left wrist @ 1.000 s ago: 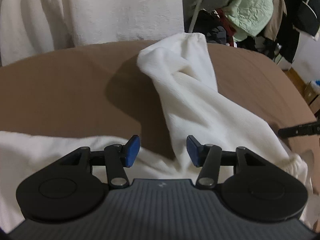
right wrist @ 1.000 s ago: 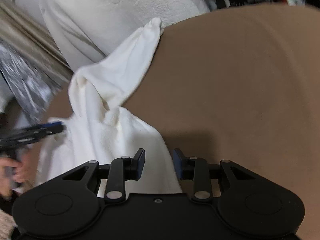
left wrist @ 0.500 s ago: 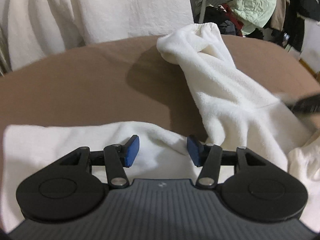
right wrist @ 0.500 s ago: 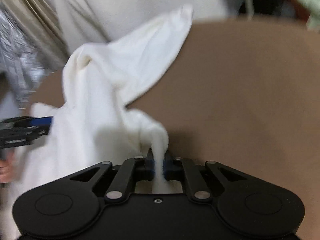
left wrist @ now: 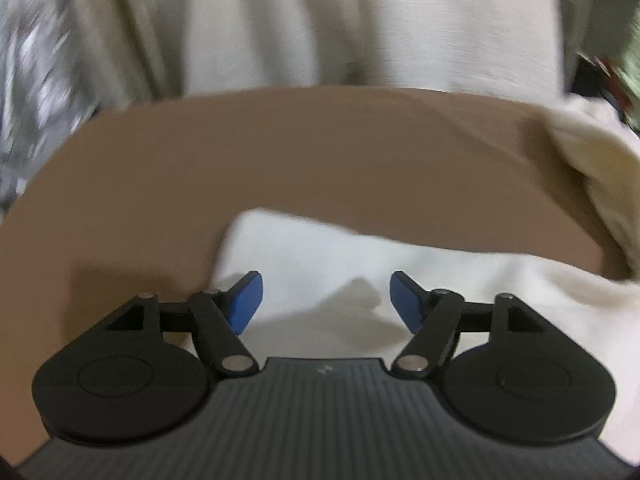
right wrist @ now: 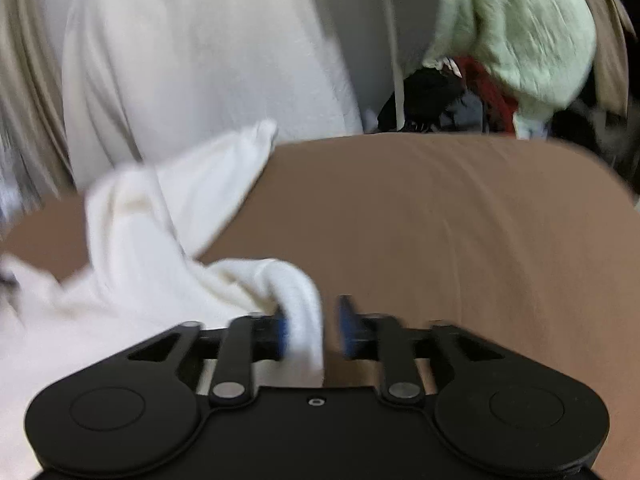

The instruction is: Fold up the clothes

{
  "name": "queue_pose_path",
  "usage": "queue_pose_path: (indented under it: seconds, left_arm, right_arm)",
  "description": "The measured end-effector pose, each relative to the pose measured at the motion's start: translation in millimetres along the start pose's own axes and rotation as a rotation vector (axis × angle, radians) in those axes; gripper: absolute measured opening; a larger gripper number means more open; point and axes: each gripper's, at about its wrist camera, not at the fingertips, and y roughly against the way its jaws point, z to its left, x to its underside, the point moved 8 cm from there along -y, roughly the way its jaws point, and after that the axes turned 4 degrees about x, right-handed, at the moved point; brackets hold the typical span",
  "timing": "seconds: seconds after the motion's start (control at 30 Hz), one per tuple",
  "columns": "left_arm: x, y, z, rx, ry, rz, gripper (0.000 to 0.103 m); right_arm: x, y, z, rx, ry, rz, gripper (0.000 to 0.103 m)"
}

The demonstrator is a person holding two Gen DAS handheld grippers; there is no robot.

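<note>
A brown table [right wrist: 440, 220] stands in front of hanging white cloth and a pile of clothes. Both grippers tilt down toward it. The left gripper [left wrist: 326, 300] is opening, with the white garment [left wrist: 360, 264] flat under it, not pinched. The right gripper [right wrist: 314, 330] is opening too; a fold of the garment sits between its blue pads [right wrist: 348, 326], running off toward 10 o'clock. No writing can be read.

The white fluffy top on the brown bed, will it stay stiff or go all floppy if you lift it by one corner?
Probably floppy: the white garment already lies in soft bunched folds on the brown cover. It looks plush, so likely grippy rather than slippery. A fold sits between the opening jaws of the right gripper and would likely droop, not hold its shape.
</note>
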Motion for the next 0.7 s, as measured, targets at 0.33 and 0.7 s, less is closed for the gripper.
queue_pose_path:
  seconds: [0.33,0.7]
  left_arm:
    - [-5,-46,44,0.164,0.219,0.096,0.098]
    - [-19,-33,-28,-0.154,-0.155,0.027,0.012]
  right_arm:
    - [47,42,-44,-0.172,-0.047,0.148,0.046]
    - [106,54,-47,-0.223,-0.052,0.194,0.061]
